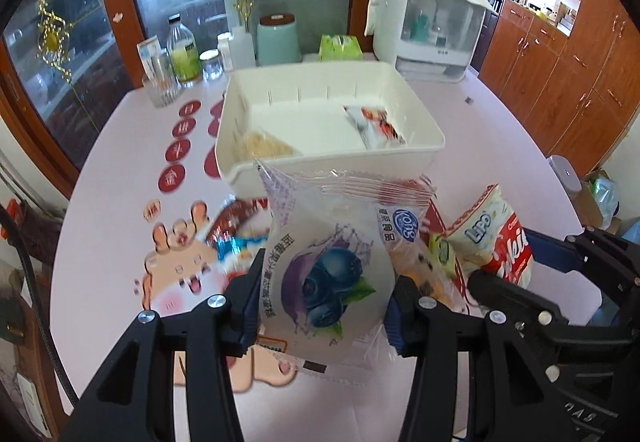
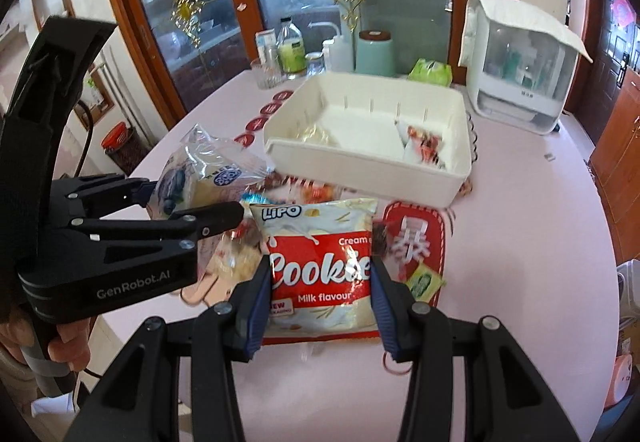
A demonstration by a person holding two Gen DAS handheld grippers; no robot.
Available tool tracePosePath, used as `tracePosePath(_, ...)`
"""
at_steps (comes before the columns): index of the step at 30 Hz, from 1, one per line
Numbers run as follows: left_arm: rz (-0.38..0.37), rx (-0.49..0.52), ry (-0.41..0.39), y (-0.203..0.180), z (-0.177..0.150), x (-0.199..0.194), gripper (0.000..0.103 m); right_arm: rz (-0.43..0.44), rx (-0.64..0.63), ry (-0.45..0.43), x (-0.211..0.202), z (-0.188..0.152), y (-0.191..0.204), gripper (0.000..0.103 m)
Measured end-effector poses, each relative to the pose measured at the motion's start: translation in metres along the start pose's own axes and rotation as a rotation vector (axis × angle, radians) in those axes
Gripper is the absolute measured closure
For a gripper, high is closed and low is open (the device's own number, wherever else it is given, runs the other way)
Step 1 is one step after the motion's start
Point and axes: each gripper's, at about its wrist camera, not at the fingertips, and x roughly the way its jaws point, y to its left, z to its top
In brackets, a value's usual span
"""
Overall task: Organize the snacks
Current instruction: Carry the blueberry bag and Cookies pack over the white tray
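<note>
Sitting on the pink bench (image 1: 100,170): white bin (image 1: 424,140), holding a red-and-white packet (image 1: 374,124) at its right and a pale crumbly packet (image 1: 260,146) at its left. Clamping the blueberry pastry bag (image 1: 328,282), lifted clear of the bench: left tool (image 1: 320,316), pads pressing its sides (jaws only partly apart). Gripping the Lipo cookie bag (image 2: 320,274): right tool (image 2: 318,306). Showing only in the right wrist view: a hand (image 2: 60,346) on the left tool's handle.

bin (image 1: 320,158) behind snack pile (image 2: 288,198); two packets (image 1: 374,124) inside bin.
</note>
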Motion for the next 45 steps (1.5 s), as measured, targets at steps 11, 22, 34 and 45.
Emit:
tracePosePath(11,0.041,0.056,-0.059,0.014,0.076,0.015,0.054,-0.056,0.029,-0.07,0.006,0.08,-0.021,0.057)
tracePosePath(22,0.066,0.034,-0.047,0.041,0.155,0.083,0.054,-0.093,0.169,-0.043,0.069,0.166,-0.065,0.057)
tracePosePath(34,0.022,-0.031,0.069,0.059,0.2,0.173,0.054,-0.148,0.325,0.038,0.148,0.208,-0.103,0.056)
tracePosePath(45,0.039,-0.018,0.136,0.056,0.193,0.228,0.033,-0.189,0.348,0.117,0.203,0.209,-0.114,0.056)
